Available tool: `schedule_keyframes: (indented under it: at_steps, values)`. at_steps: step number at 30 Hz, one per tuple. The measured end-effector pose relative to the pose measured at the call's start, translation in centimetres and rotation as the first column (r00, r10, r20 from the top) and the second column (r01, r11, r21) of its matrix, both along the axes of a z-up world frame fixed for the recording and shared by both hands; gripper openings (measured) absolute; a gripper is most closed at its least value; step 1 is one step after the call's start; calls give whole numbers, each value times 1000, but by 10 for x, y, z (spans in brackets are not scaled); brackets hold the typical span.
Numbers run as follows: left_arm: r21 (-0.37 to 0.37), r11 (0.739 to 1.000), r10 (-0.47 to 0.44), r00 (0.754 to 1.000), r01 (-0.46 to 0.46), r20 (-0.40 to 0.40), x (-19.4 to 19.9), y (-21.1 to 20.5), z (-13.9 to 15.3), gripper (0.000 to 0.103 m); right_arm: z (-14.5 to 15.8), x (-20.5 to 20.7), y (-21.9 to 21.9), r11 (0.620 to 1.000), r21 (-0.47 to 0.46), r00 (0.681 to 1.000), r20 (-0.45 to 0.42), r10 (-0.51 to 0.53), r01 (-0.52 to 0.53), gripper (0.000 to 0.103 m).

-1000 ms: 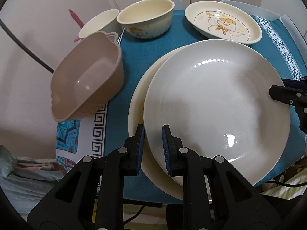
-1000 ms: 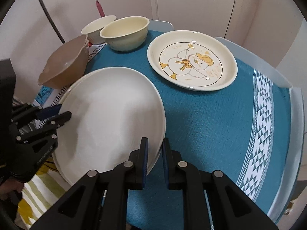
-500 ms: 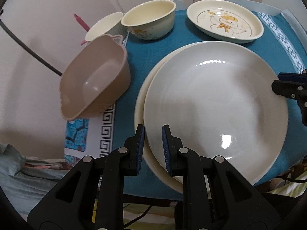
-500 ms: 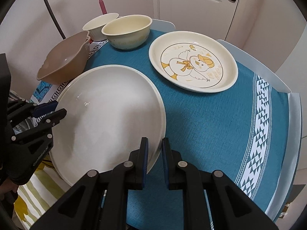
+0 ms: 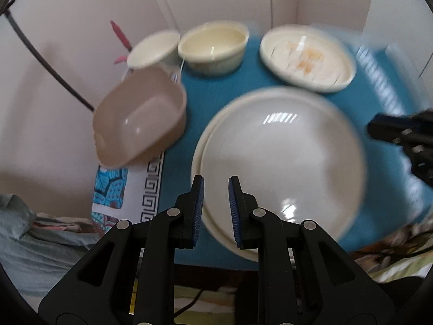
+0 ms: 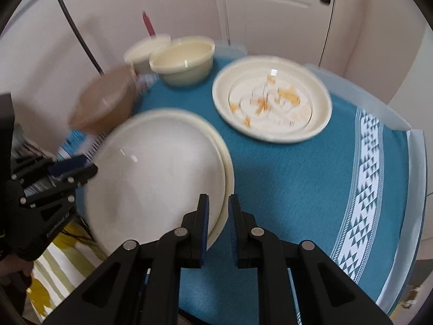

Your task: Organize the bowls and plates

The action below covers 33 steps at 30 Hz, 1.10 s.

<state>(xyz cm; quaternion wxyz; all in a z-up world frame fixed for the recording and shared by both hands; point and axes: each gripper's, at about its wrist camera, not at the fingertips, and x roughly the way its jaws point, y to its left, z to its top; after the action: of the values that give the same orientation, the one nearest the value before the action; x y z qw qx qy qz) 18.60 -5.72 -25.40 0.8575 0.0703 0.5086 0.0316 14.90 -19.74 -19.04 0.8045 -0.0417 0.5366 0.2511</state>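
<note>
Two large white plates lie stacked on the blue tablecloth, the top plate (image 5: 281, 159) (image 6: 154, 173) over the lower plate (image 5: 199, 159) (image 6: 229, 173). My left gripper (image 5: 215, 205) is open at the stack's near left rim, its jaws apart and holding nothing. My right gripper (image 6: 218, 216) is open at the stack's right rim, also empty. Each gripper shows in the other's view, the right one (image 5: 400, 135) and the left one (image 6: 54, 173). A duck-print plate (image 6: 272, 103) (image 5: 307, 58) lies beyond. Both views are blurred.
A tan plastic basin (image 5: 140, 119) (image 6: 104, 103) overhangs the table's left edge. A cream bowl (image 5: 213, 47) (image 6: 182, 59) and a white bowl (image 5: 154, 50) (image 6: 147, 48) stand at the back. Wall and door close behind. The patterned cloth border (image 6: 362, 178) marks the right side.
Both grippers have drawn back from the plate stack and their jaws have opened slightly. The stack now rests on the cloth, released. The cameras are moving, so the views blur.
</note>
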Motion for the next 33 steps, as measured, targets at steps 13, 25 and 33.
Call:
schedule_keyframes:
  at_steps: [13,25,33]
  values:
    - [-318,948,36,983,24,181,42,-9,87,103,77,20,-73,976,202,982,149,-118,87,103]
    - [-480,876,8,996,-48,-86,151,-3,16,103,45,125,-85,982,120,988,24,-152,148,103]
    - [-477,875,-7,984,-81,-180,184,-20,-36,79,-31,192,-84,983,76,973,-176,-152,167,97]
